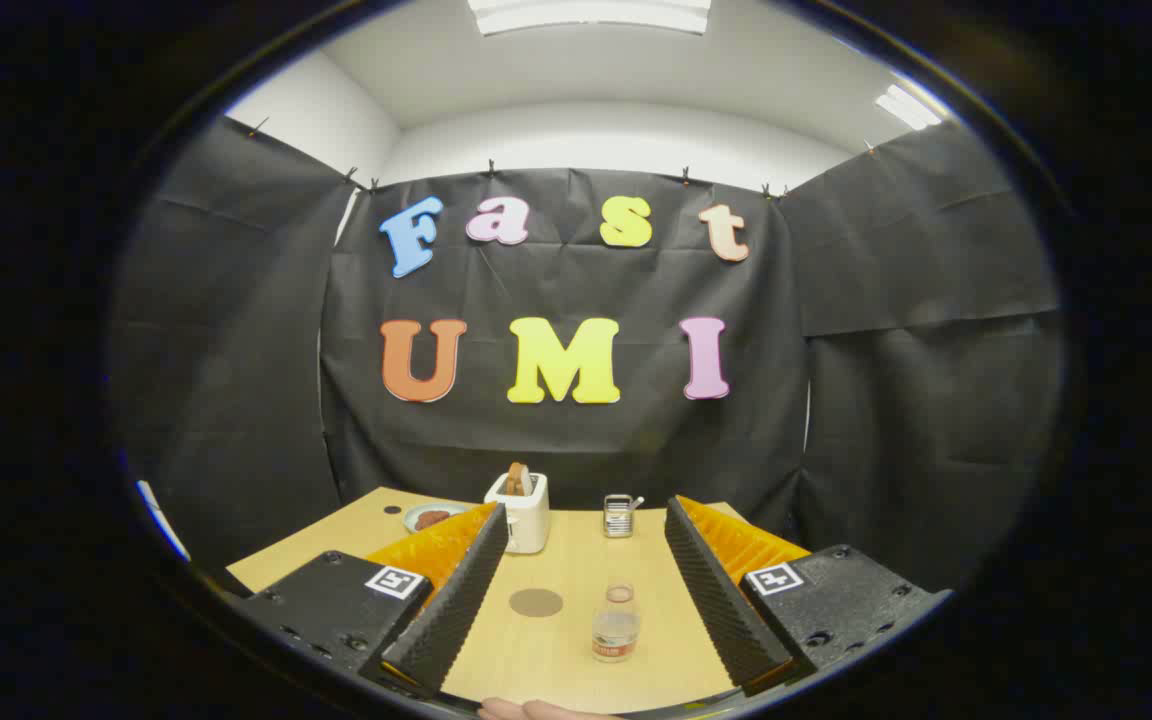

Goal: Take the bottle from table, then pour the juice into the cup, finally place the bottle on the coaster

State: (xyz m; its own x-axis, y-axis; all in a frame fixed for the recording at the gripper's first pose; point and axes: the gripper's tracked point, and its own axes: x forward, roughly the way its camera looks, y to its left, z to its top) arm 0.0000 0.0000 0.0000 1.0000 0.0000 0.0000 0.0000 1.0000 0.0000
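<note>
A small clear bottle with a label band stands upright on the wooden table, between my two fingers but touching neither. My gripper is open wide. A round brown coaster lies flat on the table just left of the bottle. A clear cup with something like a spoon in it stands further back, beyond the fingers.
A white toaster with a slice of bread in it stands at the back, left of the cup. A plate with dark food lies behind the left finger. A fingertip of a person's hand shows at the near table edge.
</note>
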